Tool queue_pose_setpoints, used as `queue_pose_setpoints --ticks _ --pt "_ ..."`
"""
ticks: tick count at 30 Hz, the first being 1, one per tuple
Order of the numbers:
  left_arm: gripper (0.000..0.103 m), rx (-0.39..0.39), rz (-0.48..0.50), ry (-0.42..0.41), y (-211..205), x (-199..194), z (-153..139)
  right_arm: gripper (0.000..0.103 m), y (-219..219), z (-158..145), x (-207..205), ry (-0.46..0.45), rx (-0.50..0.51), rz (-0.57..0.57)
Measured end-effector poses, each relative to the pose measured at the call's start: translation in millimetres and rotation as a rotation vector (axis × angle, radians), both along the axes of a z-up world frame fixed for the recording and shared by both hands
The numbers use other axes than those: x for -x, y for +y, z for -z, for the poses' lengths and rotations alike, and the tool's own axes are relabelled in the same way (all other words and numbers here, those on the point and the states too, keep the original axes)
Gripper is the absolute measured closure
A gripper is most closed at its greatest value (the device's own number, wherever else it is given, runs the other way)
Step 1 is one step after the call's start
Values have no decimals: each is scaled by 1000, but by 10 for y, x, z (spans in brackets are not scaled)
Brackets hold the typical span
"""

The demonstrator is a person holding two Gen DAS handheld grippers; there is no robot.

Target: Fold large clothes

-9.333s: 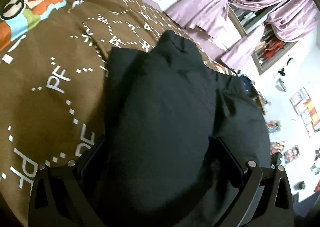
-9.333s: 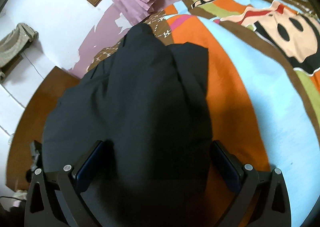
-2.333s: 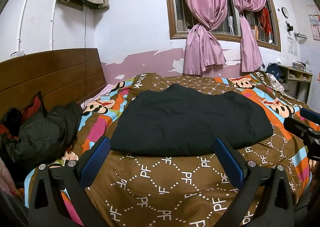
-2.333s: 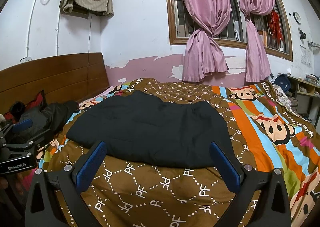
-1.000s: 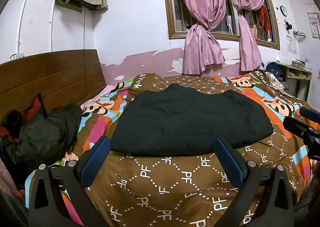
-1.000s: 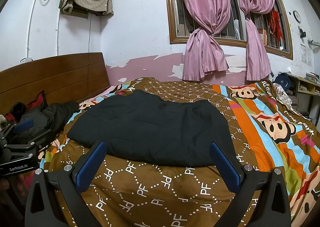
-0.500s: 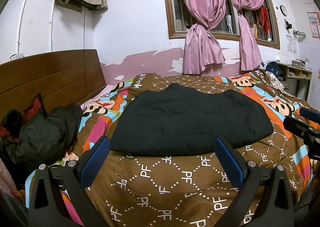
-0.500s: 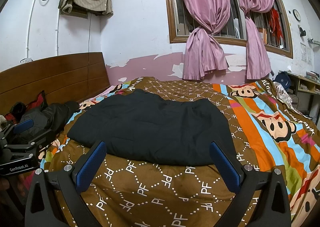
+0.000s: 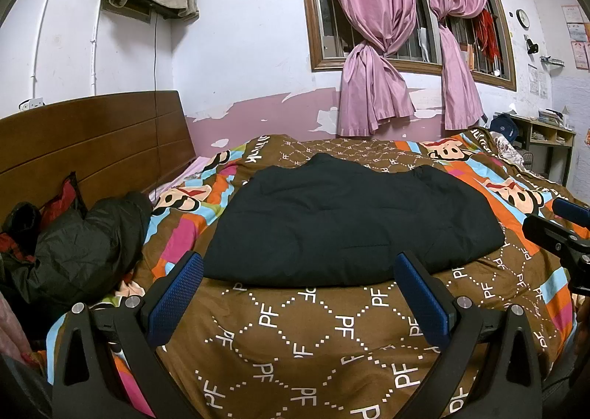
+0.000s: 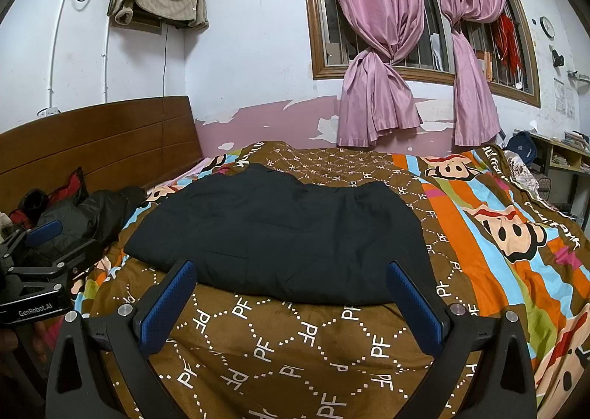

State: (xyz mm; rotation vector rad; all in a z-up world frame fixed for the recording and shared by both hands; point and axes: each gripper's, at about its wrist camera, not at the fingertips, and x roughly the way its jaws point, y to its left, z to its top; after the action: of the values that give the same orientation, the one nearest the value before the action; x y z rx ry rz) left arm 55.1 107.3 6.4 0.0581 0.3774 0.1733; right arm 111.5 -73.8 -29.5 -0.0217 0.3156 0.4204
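Now I see the folded black padded garment (image 9: 346, 223) lying flat mid-bed on the brown patterned quilt (image 9: 332, 338), a crumpled dark jacket (image 9: 81, 245) near the wooden headboard (image 9: 92, 138). Left gripper (image 9: 300, 301) and right gripper (image 10: 291, 304) hover with jaws wide, empty.

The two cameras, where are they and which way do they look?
Left wrist: on the left gripper, fingers apart, facing across the bed at the black garment; the right gripper pokes in at right.
Right wrist: on the right gripper, facing the same garment; the left gripper shows at left.
Both share the garment, headboard and pink curtains.
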Motion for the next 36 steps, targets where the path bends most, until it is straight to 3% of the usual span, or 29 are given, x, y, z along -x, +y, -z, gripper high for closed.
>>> queue_pose_setpoints --ticks 36 --pt "2 -8 4 7 -6 -2 19 0 2 -21 -4 4 -3 2"
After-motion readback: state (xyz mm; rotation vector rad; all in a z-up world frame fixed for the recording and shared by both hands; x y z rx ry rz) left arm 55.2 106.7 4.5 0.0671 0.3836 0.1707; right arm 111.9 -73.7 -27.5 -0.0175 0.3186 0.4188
